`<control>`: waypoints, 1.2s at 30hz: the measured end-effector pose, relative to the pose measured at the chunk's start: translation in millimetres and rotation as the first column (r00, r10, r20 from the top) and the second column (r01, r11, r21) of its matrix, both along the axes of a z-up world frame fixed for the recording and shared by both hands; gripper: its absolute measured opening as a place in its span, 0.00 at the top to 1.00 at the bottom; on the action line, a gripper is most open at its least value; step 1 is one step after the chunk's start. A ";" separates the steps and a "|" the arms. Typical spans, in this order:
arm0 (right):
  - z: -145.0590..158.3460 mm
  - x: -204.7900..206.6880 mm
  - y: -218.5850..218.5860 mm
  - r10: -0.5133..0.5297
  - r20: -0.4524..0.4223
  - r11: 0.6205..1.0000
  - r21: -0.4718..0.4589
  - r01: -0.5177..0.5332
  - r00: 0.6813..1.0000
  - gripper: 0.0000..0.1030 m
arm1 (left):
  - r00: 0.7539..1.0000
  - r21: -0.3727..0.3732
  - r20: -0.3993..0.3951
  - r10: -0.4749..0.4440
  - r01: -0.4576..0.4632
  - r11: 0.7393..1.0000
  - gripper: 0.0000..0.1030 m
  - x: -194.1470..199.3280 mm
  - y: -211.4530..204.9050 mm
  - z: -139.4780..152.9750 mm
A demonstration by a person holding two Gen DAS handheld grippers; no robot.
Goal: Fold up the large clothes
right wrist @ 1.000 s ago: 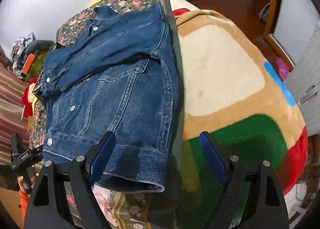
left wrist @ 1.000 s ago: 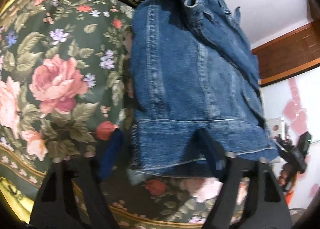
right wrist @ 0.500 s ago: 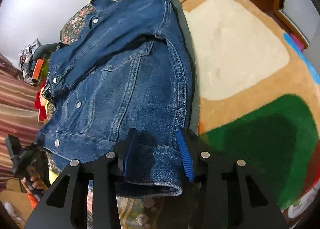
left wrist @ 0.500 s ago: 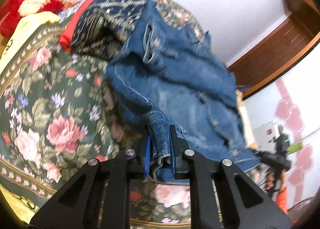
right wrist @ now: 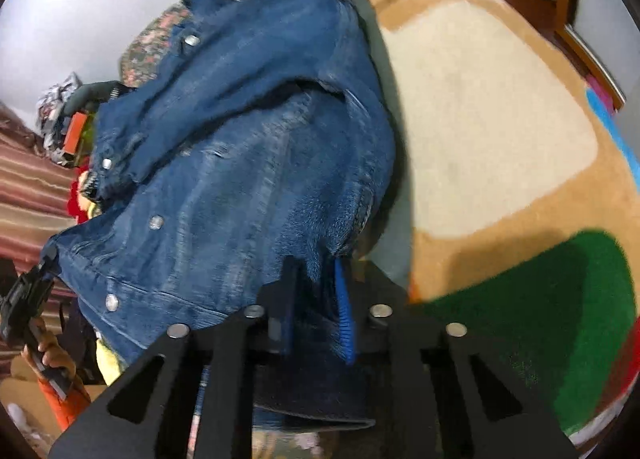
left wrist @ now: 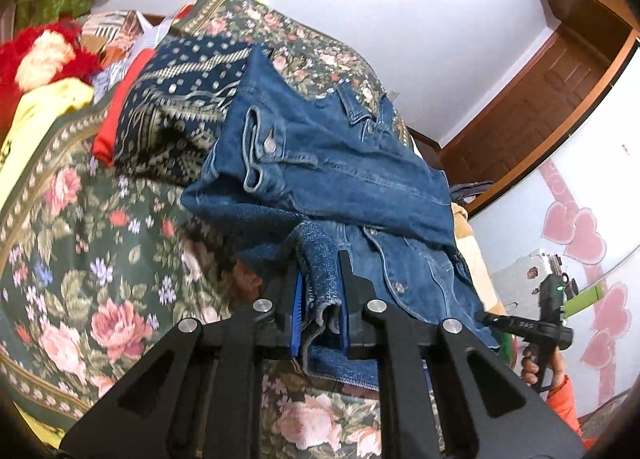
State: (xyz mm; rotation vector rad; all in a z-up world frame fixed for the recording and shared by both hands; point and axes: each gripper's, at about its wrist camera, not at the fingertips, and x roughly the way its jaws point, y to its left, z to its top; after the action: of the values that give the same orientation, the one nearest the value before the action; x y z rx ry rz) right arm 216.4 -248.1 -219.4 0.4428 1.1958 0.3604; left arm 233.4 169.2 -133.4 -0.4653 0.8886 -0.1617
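Note:
A blue denim jacket (left wrist: 332,163) lies on the floral bedspread (left wrist: 80,243), sleeves folded across its front. My left gripper (left wrist: 320,279) is shut on the jacket's bottom hem at one corner, lifted off the bed. In the right wrist view the jacket (right wrist: 248,147) fills the middle, and my right gripper (right wrist: 316,291) is shut on the hem at the other corner, which bunches between the blue pads. The right gripper also shows at the right edge of the left wrist view (left wrist: 532,327).
A folded navy patterned cloth (left wrist: 176,107) and a red garment (left wrist: 116,119) lie beyond the jacket, with a red plush toy (left wrist: 36,55) at far left. A tan, cream and green blanket (right wrist: 500,131) lies right of the jacket. A wooden door (left wrist: 552,83) stands behind.
Both grippers closed on the jacket's hem corners and have raised them. The lower part of the jacket now lifts and bunches toward the collar.

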 end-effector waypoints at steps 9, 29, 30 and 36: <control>55.7 34.3 10.4 -0.009 0.185 1.000 0.028 0.004 0.983 0.93 | 0.997 0.018 0.082 -0.004 0.002 1.000 0.88 32.4 -2.7 32.8; 38.7 93.7 9.1 -0.015 0.099 0.997 -0.074 0.023 0.995 0.55 | 0.998 0.093 0.050 0.039 -0.043 0.995 0.88 119.5 10.8 8.1; 32.0 83.6 7.0 -0.020 0.077 0.997 -0.072 0.025 0.997 0.54 | 0.998 0.097 0.049 0.038 -0.043 0.994 0.88 115.5 12.0 6.6; 3.5 34.0 -1.0 -0.053 -0.070 0.999 -0.011 0.053 0.996 0.53 | 0.998 0.085 0.037 0.048 -0.051 0.995 0.88 94.5 20.5 3.1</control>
State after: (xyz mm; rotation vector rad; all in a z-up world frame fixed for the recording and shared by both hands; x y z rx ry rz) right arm 250.4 -249.1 -215.8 0.4819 1.2507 0.2959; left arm 327.8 189.7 -130.3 -0.4028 0.8456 -0.0860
